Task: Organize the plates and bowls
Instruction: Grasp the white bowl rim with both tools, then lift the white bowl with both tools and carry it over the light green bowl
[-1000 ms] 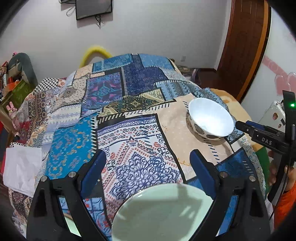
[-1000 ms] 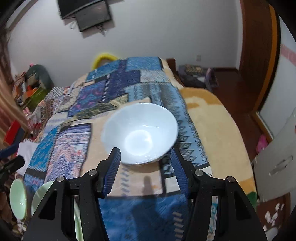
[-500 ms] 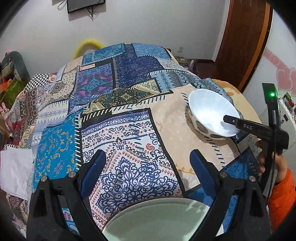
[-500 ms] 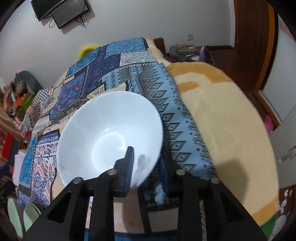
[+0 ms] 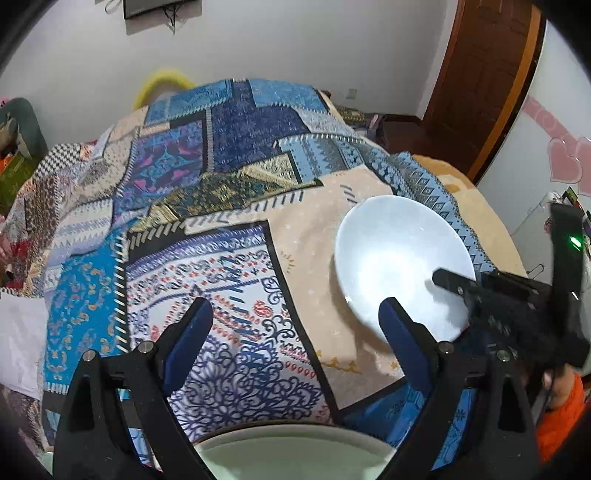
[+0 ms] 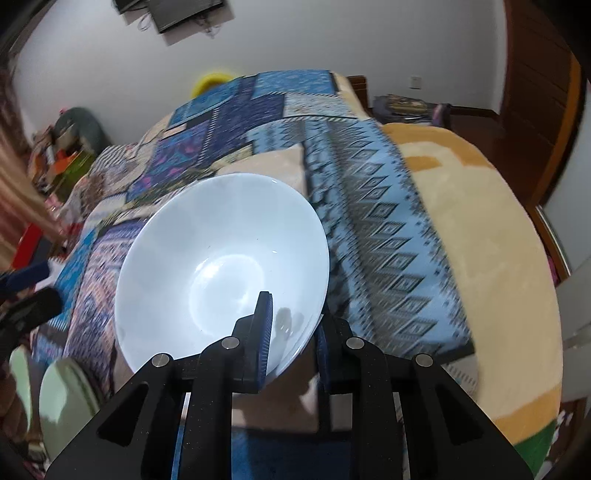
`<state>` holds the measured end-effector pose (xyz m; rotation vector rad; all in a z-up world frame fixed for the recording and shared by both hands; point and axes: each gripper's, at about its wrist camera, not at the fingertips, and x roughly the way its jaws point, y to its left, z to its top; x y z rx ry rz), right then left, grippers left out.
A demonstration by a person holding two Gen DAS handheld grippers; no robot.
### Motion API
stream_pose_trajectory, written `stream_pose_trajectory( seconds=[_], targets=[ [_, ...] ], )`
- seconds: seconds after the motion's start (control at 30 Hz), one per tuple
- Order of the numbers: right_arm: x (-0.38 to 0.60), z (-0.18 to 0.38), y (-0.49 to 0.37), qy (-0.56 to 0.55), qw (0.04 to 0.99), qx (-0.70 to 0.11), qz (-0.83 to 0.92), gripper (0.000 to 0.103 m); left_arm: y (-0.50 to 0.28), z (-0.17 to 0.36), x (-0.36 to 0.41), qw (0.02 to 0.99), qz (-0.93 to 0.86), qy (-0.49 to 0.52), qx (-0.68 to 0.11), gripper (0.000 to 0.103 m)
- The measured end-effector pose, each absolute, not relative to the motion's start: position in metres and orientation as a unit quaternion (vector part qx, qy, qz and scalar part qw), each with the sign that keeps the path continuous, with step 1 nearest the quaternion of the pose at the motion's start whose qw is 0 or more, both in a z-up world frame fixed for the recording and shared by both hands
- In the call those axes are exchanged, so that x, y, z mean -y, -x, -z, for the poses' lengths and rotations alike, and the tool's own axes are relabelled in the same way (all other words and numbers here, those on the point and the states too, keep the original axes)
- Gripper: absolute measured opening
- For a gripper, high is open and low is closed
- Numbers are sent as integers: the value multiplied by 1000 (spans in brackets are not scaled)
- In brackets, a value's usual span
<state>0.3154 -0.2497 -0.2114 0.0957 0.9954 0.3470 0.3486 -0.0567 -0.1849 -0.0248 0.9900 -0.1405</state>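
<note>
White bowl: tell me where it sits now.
The white bowl lies right of centre on the patterned blanket, its near rim pinched by the right gripper.

A patchwork cloth (image 5: 221,206) in blues covers the bed; a tan blanket (image 6: 480,229) lies beneath it; a wooden door (image 5: 487,81) stands at right; a dark screen (image 6: 184,14) hangs on the wall.

Open patchwork bedspread (image 5: 207,258) lies clear ahead of the left tool (image 5: 295,325), jaws wide and closing on nothing. To its right, the white bowl (image 5: 391,258) and right tool (image 6: 291,328) block passage; a pale green plate (image 5: 295,454) sits directly beneath.
</note>
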Motion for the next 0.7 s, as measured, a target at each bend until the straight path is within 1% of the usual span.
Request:
stream_pose_trajectory(
  seconds=[0.03,0.07,0.13,0.17,0.23,0.33,0.37,0.63,0.7],
  targets=[
    [249,211,-311,-44,862,-476,-172,19,-351,189,58,874,68,14,-480,84],
    [247,211,-310,-43,860,-476,-175,19,-353,193,60,870,69,16,-487,81],
    [246,211,-304,-45,858,-478,-183,19,-358,203,62,861,74,20,-503,67],
    [245,212,-303,-46,857,-479,-186,19,-360,207,63,857,76,21,-509,64],
    [245,213,-299,-43,856,-480,-187,19,-363,215,66,849,82,23,-522,53],
    [243,214,-301,-40,855,-483,-185,21,-367,225,73,839,91,20,-536,43],
    [243,214,-302,-43,855,-482,-184,22,-367,227,75,837,95,21,-538,42],
    [244,220,-311,-66,854,-487,-172,22,-379,238,86,824,112,27,-554,27],
    [244,221,-309,-73,853,-486,-176,21,-381,239,86,825,116,29,-552,22]
  ],
)
